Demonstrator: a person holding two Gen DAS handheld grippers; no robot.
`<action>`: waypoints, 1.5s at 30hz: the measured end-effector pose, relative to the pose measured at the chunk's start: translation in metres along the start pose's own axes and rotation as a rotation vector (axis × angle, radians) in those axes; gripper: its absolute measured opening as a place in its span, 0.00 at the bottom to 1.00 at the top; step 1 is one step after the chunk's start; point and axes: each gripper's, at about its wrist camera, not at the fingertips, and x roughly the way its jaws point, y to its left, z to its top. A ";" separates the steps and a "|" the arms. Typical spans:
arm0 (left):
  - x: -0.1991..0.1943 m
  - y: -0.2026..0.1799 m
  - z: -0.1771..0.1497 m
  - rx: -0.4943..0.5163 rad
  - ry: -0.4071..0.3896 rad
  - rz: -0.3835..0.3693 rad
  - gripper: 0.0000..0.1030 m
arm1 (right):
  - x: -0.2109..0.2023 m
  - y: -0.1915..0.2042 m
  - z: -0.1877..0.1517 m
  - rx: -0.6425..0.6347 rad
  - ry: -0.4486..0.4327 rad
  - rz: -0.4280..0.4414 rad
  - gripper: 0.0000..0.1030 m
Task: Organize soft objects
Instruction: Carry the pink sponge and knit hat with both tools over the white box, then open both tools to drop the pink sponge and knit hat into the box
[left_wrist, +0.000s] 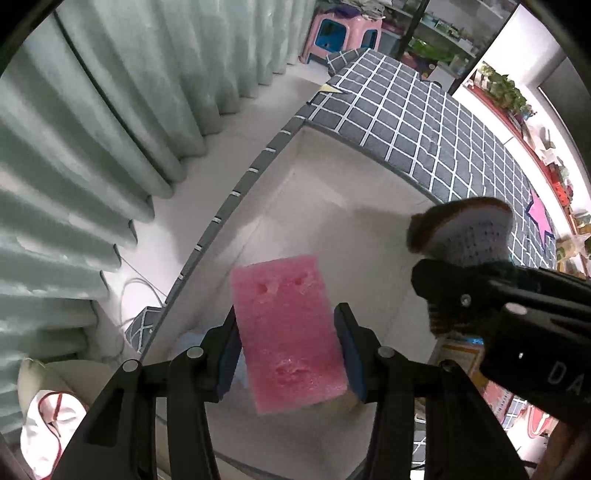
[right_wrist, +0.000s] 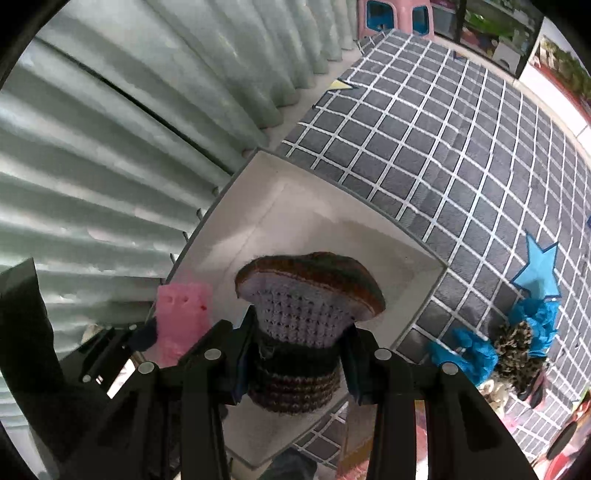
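Both jaws are clamping loads: left gripper (left_wrist: 288, 354) is pinching a pink sponge (left_wrist: 290, 332) between its blue pads (left_wrist: 351, 354), right gripper (right_wrist: 295, 362) is squeezing a knitted hat (right_wrist: 303, 317) by its dark striped band, lilac inside facing the camera, brown rim flaring out above. Both items are hanging over an open white bin (left_wrist: 332, 206) with a grey edge, not touching its floor as far as visible. Bin is sitting against a grey checked cloth (right_wrist: 443, 155) with a blue star (right_wrist: 539, 266) on it; blue fabric (right_wrist: 465, 354) and a leopard-print piece (right_wrist: 517, 343) are lying on the cloth near the star. Pale green curtain (left_wrist: 92, 147) is running along the left, pink stool (left_wrist: 343, 33) and shelves at the back. Grippers are sitting side by side, both angling down into the bin, left one slightly tilted.
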 end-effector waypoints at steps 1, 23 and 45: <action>0.003 0.000 0.001 -0.005 0.005 0.000 0.51 | 0.003 -0.001 0.001 0.008 0.004 0.003 0.40; 0.020 0.011 0.003 -0.063 0.029 -0.006 0.81 | 0.021 -0.014 0.004 0.065 0.030 0.039 0.67; -0.020 -0.025 0.012 0.006 -0.004 -0.064 1.00 | -0.042 -0.064 -0.011 0.184 -0.048 0.040 0.99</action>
